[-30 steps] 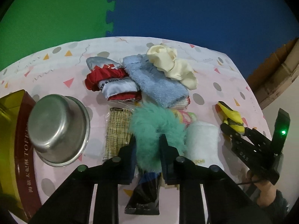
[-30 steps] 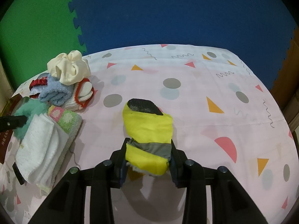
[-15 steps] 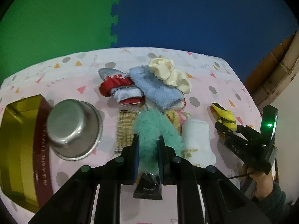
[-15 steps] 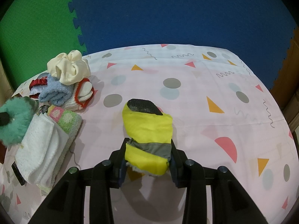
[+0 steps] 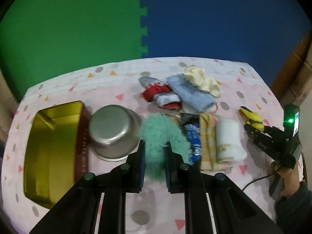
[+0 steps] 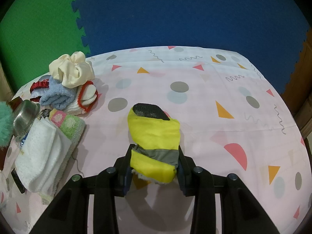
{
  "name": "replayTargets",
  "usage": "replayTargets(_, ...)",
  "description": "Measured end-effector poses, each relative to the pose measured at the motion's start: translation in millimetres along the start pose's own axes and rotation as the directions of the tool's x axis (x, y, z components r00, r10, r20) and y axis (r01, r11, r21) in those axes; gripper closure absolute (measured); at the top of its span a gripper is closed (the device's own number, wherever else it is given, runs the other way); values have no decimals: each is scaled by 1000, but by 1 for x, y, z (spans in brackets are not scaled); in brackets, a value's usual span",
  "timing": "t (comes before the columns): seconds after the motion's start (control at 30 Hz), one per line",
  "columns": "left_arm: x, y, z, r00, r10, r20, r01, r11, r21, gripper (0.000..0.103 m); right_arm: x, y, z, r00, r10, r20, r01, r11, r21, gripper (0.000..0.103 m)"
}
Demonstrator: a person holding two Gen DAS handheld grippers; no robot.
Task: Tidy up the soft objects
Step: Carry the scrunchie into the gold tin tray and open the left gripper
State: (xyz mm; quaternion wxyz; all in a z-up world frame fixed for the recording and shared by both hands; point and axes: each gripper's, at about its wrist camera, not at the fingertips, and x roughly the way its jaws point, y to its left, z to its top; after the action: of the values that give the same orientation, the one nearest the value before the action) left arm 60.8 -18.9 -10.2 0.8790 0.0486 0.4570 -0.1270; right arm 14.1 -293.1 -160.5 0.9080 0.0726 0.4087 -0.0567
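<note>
The left fingers (image 5: 140, 157) clamp a teal fluffy scrunchie (image 5: 161, 136) above the table (image 5: 64, 83), probably bound for the gold tin (image 5: 52, 136). The right fingers (image 6: 127, 167) pinch a yellow mitt (image 6: 154, 146) lying apart from the pile.

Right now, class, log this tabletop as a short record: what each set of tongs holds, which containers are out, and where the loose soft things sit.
left tongs: shut on teal fluffy piece
right tongs: shut on yellow slipper, which lies on the tablecloth
containers: gold tin, open; steel bowl beside it, upside down
far pile: cream scrunchie on blue towel, red-and-white cloth beside
near pile: white towel on checked cloth
</note>
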Motion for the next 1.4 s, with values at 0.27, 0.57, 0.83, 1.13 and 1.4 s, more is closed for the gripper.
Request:
replayTargets(0.27, -21, 54, 0, 996, 84, 24, -82, 993, -81, 88, 0, 0, 0, 1000, -5, -1, 5, 1000, -3, 65)
replayTargets(0.57, -21, 135, -7, 977, 214, -10, -212, 961, -177, 88, 0, 0, 0, 1000, -9, -2, 9, 1000, -6, 65)
replayTargets(0.83, 5, 188, -23, 960, 268, -85, -280, 937, -210, 88, 1, 2, 1, 1000, -21, -4, 21, 1000, -19, 65)
replayTargets(1.13, 27, 211, -44, 948, 283, -148, -310, 926, -217, 87, 0, 3, 1, 1000, -28, -6, 28, 999, -28, 65)
replayTargets(1.4, 33, 222, -51, 946, 280, -166, -313, 922, -229, 80, 0, 3, 1, 999, -33, -7, 33, 999, -35, 65)
